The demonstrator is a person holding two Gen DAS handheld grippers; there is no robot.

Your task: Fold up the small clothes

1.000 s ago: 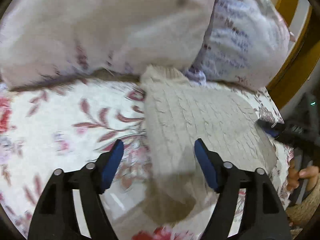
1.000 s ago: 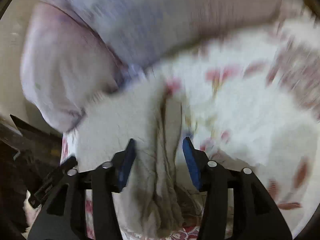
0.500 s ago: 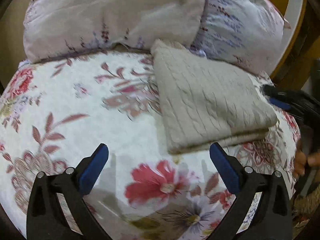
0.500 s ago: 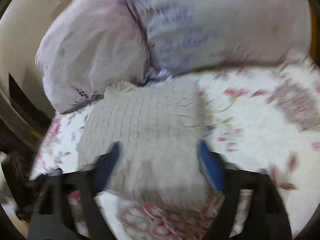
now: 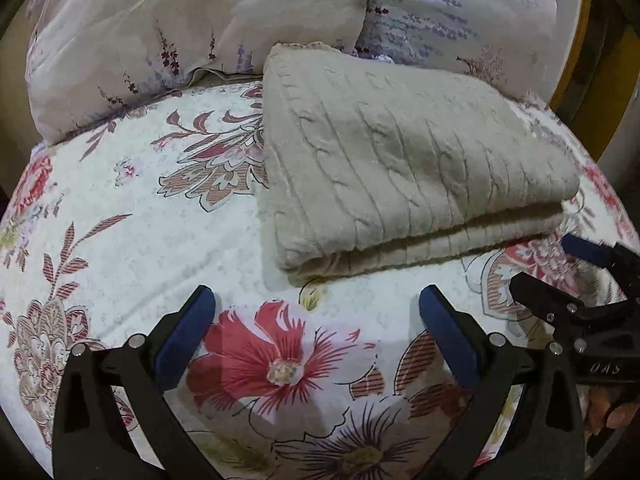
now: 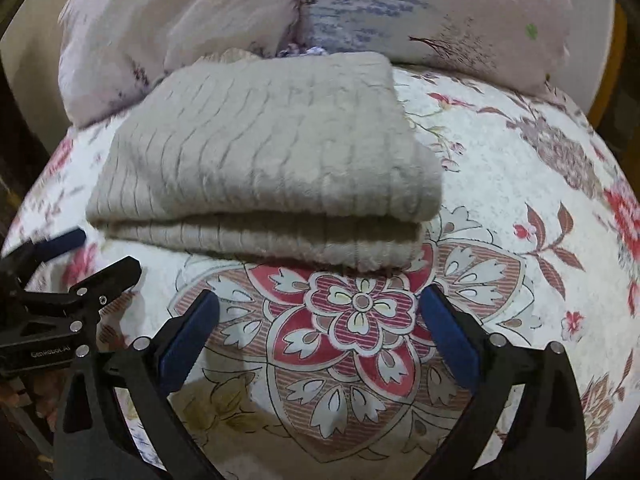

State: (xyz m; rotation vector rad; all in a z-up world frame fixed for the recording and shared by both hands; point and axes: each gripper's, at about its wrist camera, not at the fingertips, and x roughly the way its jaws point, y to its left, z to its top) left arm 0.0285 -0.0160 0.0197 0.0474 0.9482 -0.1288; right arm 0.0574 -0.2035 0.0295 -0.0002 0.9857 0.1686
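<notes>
Sweater (image 5: 400, 160), soft, thick cable-knit, likely floppy; best pinched at its 6 o'clock fold edge. Both left gripper (image 5: 316, 332) and right gripper (image 6: 320, 332) gape, holding nothing.

Floral bed (image 5: 168, 240), folded sweater (image 5: 400, 160), pillows (image 5: 200, 20)

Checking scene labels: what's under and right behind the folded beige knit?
The folded beige knit lies on the floral bedspread. Two pale pillows sit behind it, its far edge against them. Whatever the knit's layers cover can't be seen.
</notes>
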